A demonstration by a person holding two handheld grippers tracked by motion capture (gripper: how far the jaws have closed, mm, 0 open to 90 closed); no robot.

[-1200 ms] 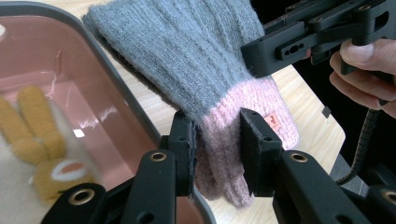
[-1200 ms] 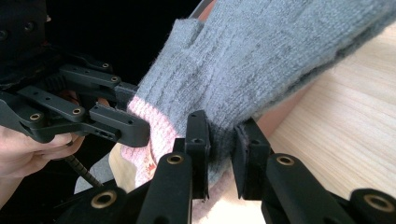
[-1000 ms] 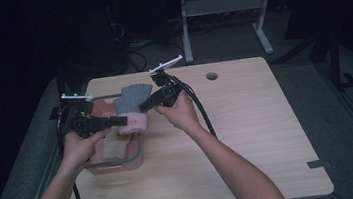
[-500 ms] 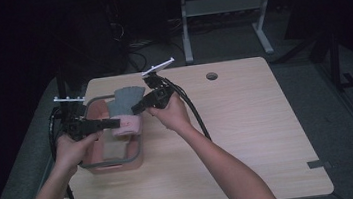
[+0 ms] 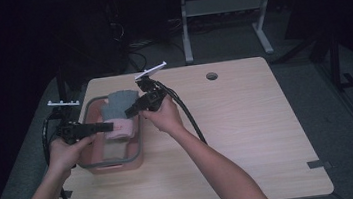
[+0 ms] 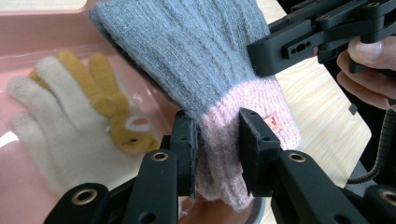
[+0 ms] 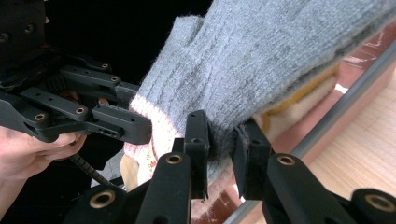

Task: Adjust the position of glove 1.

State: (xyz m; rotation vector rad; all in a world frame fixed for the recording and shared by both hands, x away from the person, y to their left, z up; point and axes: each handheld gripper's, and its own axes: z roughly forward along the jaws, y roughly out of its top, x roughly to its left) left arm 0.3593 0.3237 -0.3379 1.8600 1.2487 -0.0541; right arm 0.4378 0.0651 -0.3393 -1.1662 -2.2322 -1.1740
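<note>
Grey knit with a pink cuff, the glove [image 6: 210, 88] hangs stretched between the two grippers over the pink bin [image 5: 136, 157] at the left of the wooden table [image 5: 247, 121]. The left gripper [image 6: 217, 149] is clamped on the pink cuff, its pads pressing the wool from both sides. The right gripper [image 7: 220, 147] pinches the glove's edge where grey meets pink.

The high view gives the layout: the left gripper [image 5: 110, 127] comes in level from the bin's left side, the right gripper [image 5: 129, 112] reaches in from the bin's right rim, and the glove [image 5: 118, 111] spans the gap above the bin. It cannot show what lies below.

The left gripper view looks into the bin and shows a cream glove [image 6: 51, 126] with a mustard-yellow one [image 6: 109, 102] lying on the bottom, beside the held glove. The right gripper view shows the bin's grey rim [image 7: 341, 114] and a strip of cream and yellow under the grey knit.
</note>
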